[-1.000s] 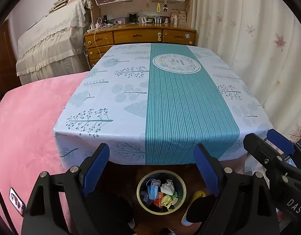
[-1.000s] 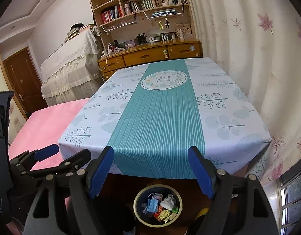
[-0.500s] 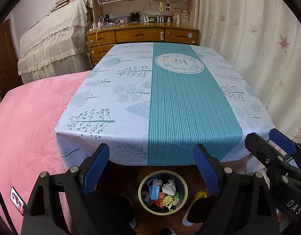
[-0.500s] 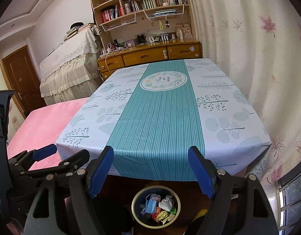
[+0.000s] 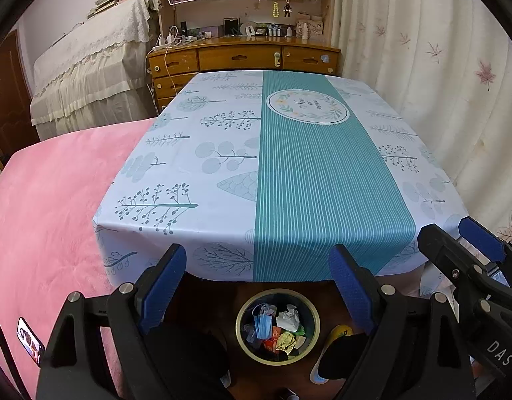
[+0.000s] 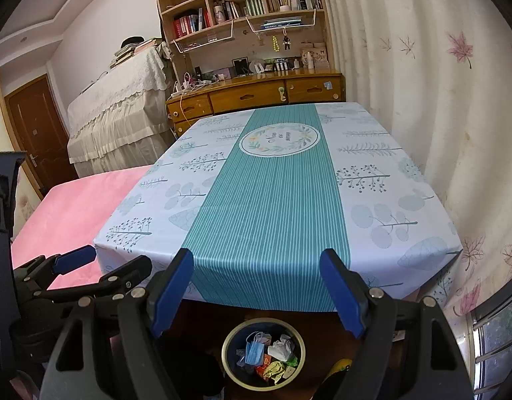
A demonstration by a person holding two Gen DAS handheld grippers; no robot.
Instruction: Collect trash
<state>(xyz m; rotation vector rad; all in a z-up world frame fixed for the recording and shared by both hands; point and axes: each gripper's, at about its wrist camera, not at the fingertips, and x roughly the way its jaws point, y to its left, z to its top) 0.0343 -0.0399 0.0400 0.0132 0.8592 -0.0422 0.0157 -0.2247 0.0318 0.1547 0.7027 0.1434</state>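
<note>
A round trash bin (image 5: 278, 327) stands on the dark floor below the table's near edge, holding a blue face mask, white crumpled paper and coloured wrappers; it also shows in the right wrist view (image 6: 263, 353). My left gripper (image 5: 257, 260) is open and empty, above the bin at the table's near edge. My right gripper (image 6: 257, 263) is open and empty, likewise above the bin. The right gripper also shows at the left wrist view's right edge (image 5: 456, 236), and the left gripper at the right wrist view's left edge (image 6: 99, 263).
The table (image 5: 289, 166) carries a white and teal cloth (image 6: 272, 200). A pink bed (image 5: 49, 216) lies to the left with a phone (image 5: 30, 340) on it. A wooden dresser (image 5: 242, 58) stands behind, curtains (image 5: 439, 83) to the right.
Both grippers have drawn back slightly and risen; the table looks a little farther away and the bin sits lower in the views. Both stay open and empty.
</note>
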